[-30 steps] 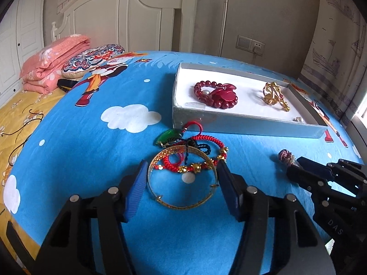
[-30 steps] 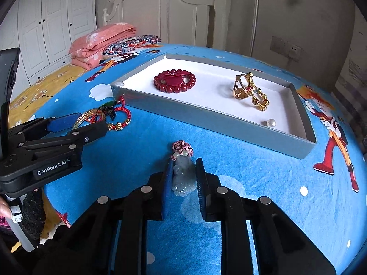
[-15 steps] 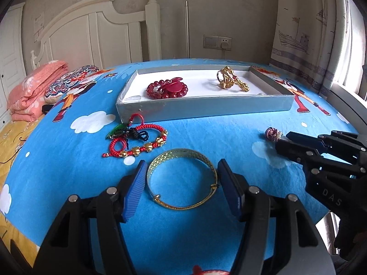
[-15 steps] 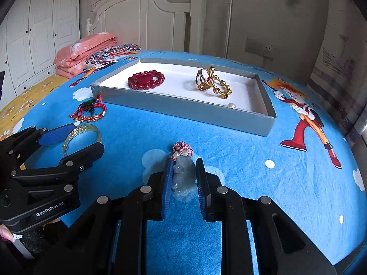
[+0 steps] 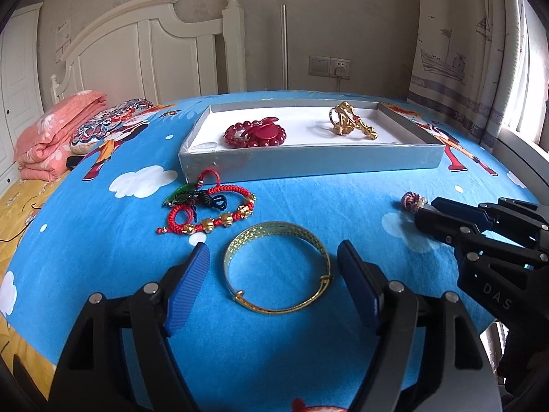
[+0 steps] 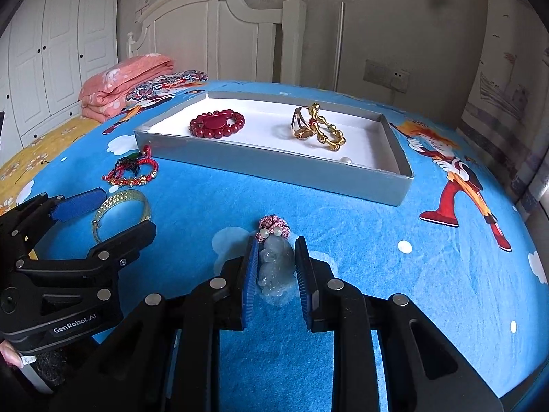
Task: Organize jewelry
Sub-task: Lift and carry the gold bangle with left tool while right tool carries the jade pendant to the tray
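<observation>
Left tongs (image 5: pixel 274 274) opening, now clear of gold bangle (image 5: pixel 278 271).

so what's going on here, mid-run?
A person is sorting jewelry on a bed with two handheld grippers. The left gripper straddles a gold bangle, jaws opening and clear of it. The right gripper has a pale jade pendant between its jaws, also opening. The tray already holds a red bead bracelet and gold pieces.

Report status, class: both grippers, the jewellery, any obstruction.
Left gripper opening around gold metal bangle, pads clear. Right gripper opening beside pale jade pendant. Grey tray unobstructed.
</observation>
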